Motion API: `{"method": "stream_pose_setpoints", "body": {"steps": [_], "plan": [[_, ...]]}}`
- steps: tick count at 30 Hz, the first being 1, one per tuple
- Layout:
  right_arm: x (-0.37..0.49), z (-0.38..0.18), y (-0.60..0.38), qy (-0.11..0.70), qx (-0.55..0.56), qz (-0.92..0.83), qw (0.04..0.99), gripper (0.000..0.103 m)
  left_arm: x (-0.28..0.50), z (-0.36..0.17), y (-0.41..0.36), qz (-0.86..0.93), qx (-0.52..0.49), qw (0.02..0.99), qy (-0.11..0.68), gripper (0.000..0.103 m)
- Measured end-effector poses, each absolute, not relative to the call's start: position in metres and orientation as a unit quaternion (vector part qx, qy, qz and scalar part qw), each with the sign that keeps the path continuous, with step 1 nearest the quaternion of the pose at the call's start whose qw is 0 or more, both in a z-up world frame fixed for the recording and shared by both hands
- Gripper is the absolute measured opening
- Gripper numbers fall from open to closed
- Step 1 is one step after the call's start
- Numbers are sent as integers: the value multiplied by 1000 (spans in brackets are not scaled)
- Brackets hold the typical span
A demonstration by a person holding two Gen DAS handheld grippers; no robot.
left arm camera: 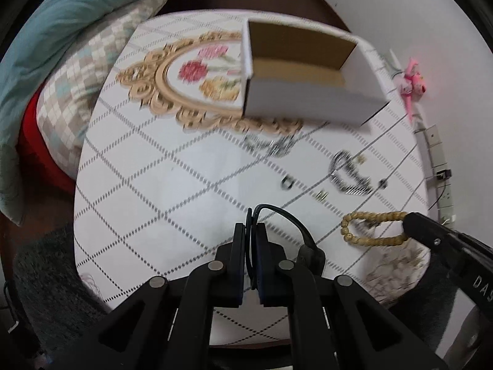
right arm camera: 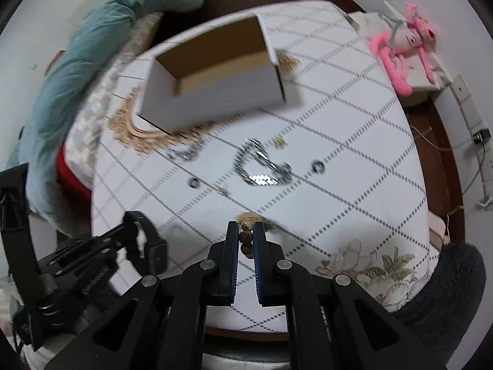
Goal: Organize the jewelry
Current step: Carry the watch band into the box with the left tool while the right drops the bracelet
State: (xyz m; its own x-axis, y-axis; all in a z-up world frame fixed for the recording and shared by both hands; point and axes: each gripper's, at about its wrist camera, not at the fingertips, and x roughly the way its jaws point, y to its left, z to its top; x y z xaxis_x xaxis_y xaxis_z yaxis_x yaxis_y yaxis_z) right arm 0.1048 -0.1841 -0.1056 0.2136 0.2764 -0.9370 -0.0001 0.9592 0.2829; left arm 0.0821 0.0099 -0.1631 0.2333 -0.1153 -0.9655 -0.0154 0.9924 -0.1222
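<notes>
A black smartwatch (left arm camera: pixel 279 215) is pinched by its strap between the fingers of the left gripper (left arm camera: pixel 250 231), which are pressed together on it above the near part of the table (left arm camera: pixel 148 203). The watch body is seen from the side in the right wrist view, hanging at the left gripper tips. A wooden bead bracelet (left arm camera: pixel 372 228) is held by the right gripper (right arm camera: pixel 245 231); its fingers are closed on two or three beads, and the loop of the bracelet hangs free just above the patterned cloth.

Farther on the table, an open white cardboard box (right arm camera: pixel 215 92) with a brown inside is standing on the golden ornament of the cloth. Between the box and the grippers, the other jewelry is lying apart: a sparkling silver chain (right arm camera: pixel 262 166) in a loose loop, a smaller silver piece (right arm camera: pixel 188 151) near the box, two dark rings (right arm camera: pixel 318 166), and small golden earrings (right arm camera: pixel 279 142). The pictures are blurred, so finer details cannot be told.
</notes>
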Motion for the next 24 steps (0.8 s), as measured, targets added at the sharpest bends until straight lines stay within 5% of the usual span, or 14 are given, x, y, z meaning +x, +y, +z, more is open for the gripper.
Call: {"method": "stream_pose_setpoints", "body": {"steps": [12, 21, 24], "plan": [[178, -15, -169, 544, 106, 151, 818, 10, 184, -108, -7, -56, -64, 811, 578, 4], [265, -31, -173, 555, 124, 146, 809, 10, 259, -129, -9, -65, -67, 795, 599, 5], [285, -43, -173, 565, 130, 144, 802, 10, 277, -137, -11, -64, -73, 782, 616, 13]]}}
